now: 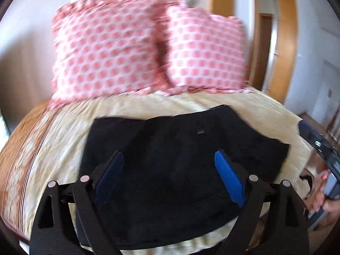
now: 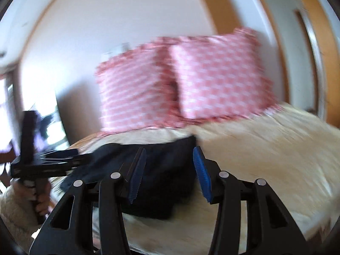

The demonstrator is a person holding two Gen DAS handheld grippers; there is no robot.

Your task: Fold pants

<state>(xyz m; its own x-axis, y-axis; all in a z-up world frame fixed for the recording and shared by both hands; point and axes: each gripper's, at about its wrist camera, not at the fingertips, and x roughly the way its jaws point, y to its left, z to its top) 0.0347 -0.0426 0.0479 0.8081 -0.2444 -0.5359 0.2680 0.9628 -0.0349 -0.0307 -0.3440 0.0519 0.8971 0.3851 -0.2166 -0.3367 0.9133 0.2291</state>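
Note:
Black pants [image 1: 170, 140] lie folded into a compact block on the cream bedspread [image 1: 131, 108]. My left gripper [image 1: 170, 165] hovers over their near part, jaws wide open, and nothing sits between the blue pads [image 1: 228, 176]. In the right wrist view the same pants [image 2: 163, 199] lie just ahead of and below my right gripper [image 2: 170, 167]. Its jaws stand partly apart with no cloth pinched between them. The left gripper [image 2: 55, 161], held by a hand [image 2: 41, 201], reaches in over the left end of the pants. The right gripper [image 1: 318, 146] shows at the right edge of the left wrist view.
Two pink dotted pillows [image 1: 110, 48] [image 2: 218, 74] lean against the wall at the head of the bed. An orange patterned border [image 1: 23, 148] runs along the bed's left side. A wooden door frame [image 1: 286, 42] stands to the right. Cream bedspread [image 2: 265, 148] stretches right of the pants.

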